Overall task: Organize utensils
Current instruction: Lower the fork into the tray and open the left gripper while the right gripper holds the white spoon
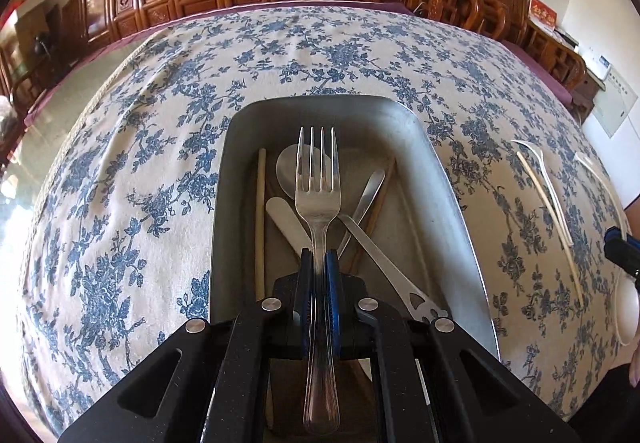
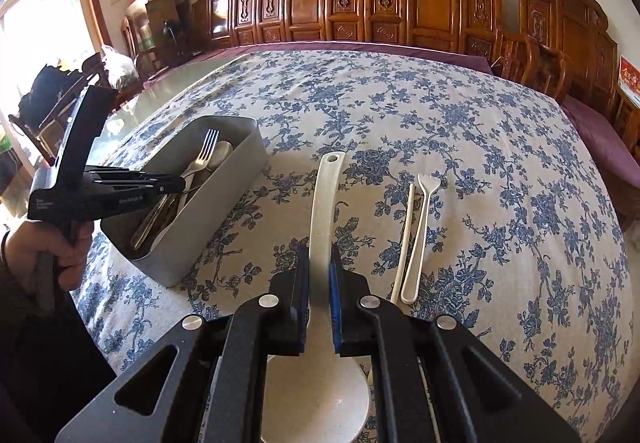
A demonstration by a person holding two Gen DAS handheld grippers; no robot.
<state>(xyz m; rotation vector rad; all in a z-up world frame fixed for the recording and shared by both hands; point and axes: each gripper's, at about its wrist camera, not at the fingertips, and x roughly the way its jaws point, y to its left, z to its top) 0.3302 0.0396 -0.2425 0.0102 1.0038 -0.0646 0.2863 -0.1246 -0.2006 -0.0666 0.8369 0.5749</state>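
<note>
Two tongs are loaded. The left tongs [image 1: 319, 263] clamp a silver metal fork [image 1: 318, 179] by its neck, poised over the grey rectangular metal bin [image 2: 224, 203] of cutlery on the floral-clothed desk [image 2: 440, 115]; next, release it inside. The right tongs [image 2: 320, 271] pinch a white plastic ladle [image 2: 326, 195], which goes next.
</note>
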